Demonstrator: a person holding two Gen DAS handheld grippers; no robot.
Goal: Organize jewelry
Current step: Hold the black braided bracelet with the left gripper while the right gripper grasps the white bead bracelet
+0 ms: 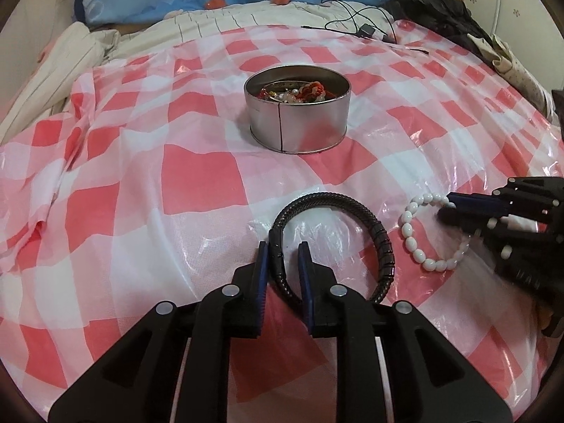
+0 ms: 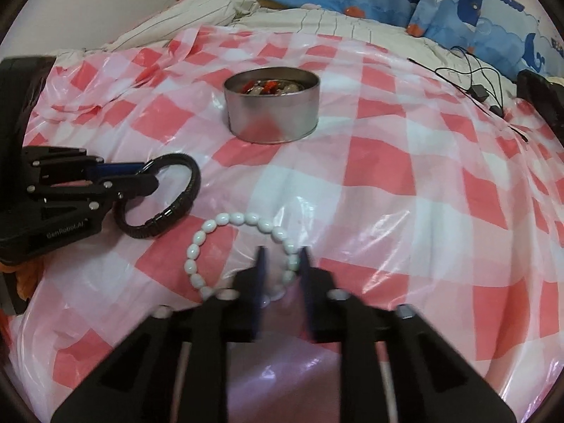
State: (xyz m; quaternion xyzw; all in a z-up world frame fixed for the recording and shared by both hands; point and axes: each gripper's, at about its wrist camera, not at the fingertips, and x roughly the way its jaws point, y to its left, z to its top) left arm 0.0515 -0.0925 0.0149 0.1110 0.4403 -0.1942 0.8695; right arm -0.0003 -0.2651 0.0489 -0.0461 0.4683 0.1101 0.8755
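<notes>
Your left gripper (image 1: pixel 283 248) straddles the black bracelet (image 1: pixel 384 246), jaws not pinching yet; close firmly. Your right gripper (image 2: pixel 283 257) grips the white bead bracelet (image 2: pixel 211 227), near the checkered sheet's (image 1: pixel 197 172) front edge. Carry both to the mid-sheet tin (image 1: pixel 299 127).

My tongs (image 1: pixel 283 257) were matt black plastic with blue ribbed pads (image 1: pixel 261 275). The checked sheet (image 1: pixel 197 176) under them looked like thin glossy plastic film, wrinkled and shiny in patches. The round tin (image 1: pixel 298 120) was brushed metal, dull silver outside. The black bracelet (image 1: pixel 382 243) seemed braided leather or cord, matt. The white bead bracelet (image 1: pixel 409 236) shone smooth, like polished stone or glass
</notes>
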